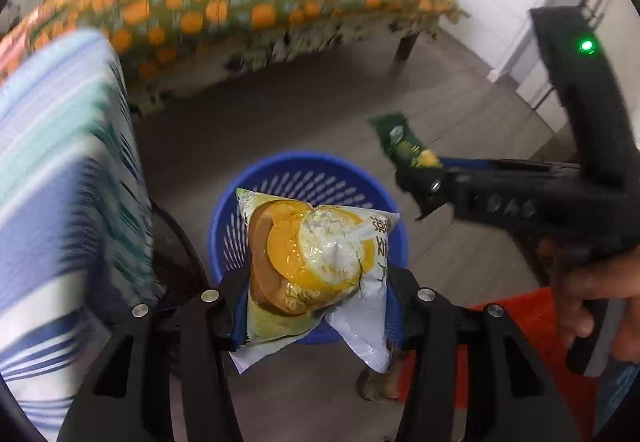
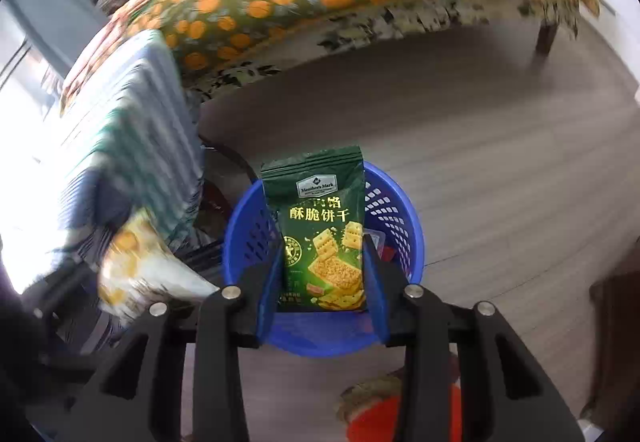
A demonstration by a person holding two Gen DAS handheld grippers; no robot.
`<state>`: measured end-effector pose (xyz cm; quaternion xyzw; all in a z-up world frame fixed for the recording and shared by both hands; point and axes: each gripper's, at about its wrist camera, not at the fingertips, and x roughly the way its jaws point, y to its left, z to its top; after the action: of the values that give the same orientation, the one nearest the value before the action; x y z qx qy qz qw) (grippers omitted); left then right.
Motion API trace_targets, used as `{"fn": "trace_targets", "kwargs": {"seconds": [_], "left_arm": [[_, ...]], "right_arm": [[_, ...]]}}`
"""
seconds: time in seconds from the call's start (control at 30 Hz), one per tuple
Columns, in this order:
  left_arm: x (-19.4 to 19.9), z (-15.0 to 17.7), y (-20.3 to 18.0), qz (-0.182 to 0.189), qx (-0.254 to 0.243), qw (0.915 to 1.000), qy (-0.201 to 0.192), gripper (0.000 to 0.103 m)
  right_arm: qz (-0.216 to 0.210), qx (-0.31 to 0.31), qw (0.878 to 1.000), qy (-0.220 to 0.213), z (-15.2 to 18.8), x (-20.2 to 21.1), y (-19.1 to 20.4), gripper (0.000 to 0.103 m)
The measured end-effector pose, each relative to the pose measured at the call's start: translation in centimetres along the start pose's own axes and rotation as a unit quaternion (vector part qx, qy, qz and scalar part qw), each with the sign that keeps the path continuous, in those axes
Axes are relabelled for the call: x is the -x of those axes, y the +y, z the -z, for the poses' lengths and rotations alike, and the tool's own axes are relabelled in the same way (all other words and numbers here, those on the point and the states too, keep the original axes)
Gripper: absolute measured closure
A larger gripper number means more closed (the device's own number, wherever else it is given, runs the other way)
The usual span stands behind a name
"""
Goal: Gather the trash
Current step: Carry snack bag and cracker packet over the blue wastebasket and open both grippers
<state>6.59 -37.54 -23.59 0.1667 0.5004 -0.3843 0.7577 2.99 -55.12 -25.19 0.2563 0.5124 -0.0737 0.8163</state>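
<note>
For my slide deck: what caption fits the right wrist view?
Right tongs gripping a green cracker packet above a blue perforated plastic basket.

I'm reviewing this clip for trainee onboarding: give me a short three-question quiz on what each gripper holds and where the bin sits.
1. True or false: the left gripper is empty.
2. Which packet does the right gripper hold? A) dark green cracker packet B) white and yellow snack packet
3. Fill in: below both packets stands a blue perforated plastic ____.

Key: 1 false, it is shut on the white and yellow snack packet; 2 A; 3 basket.
</note>
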Motion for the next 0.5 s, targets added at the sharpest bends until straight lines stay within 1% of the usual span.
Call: {"fn": "trace_targets", "kwargs": {"seconds": [0.17, 0.2, 0.27, 0.3, 0.33, 0.37, 0.43, 0.47, 0.5], "left_arm": [[-4.5, -0.9, 0.4, -0.011, 0.012, 0.9996, 0.021, 0.052], [-4.9, -0.9, 0.4, -0.011, 0.013, 0.9996, 0.023, 0.051], [-6.4, -1.3, 0.6, -0.013, 0.017, 0.9993, 0.03, 0.048], [-7.3, -1.6, 0.8, -0.016, 0.021, 0.999, 0.036, 0.045], [-7.8, -1.7, 1.0, -0.015, 0.025, 0.9988, 0.04, 0.039], [-8.3, -1.7, 1.1, -0.012, 0.03, 0.9985, 0.043, 0.032], [-8.4, -1.4, 1.4, -0.006, 0.038, 0.9984, 0.041, 0.028], [-8.3, -1.2, 1.4, -0.005, 0.039, 0.9985, 0.038, 0.024], [-7.9, -1.0, 1.3, -0.009, 0.038, 0.9987, 0.031, 0.023]], "right_arm": [[-0.007, -0.023, 1.0, 0.016, -0.9, -3.6, -2.5, 0.066], [-0.012, -0.03, 0.999, 0.02, -0.8, -4.3, -3.0, 0.066], [-0.02, -0.047, 0.998, 0.028, -0.8, -5.5, -3.8, 0.063], [-0.022, -0.056, 0.998, 0.031, -0.7, -6.2, -4.3, 0.057], [-0.025, -0.063, 0.997, 0.031, -0.7, -6.5, -4.6, 0.042], [-0.028, -0.071, 0.997, 0.03, -0.7, -6.8, -5.0, 0.037], [-0.029, -0.087, 0.996, 0.022, -0.5, -6.5, -5.8, 0.035], [-0.029, -0.09, 0.995, 0.02, -0.4, -6.3, -6.0, 0.034], [-0.027, -0.092, 0.995, 0.016, -0.4, -5.9, -6.1, 0.031]]}}
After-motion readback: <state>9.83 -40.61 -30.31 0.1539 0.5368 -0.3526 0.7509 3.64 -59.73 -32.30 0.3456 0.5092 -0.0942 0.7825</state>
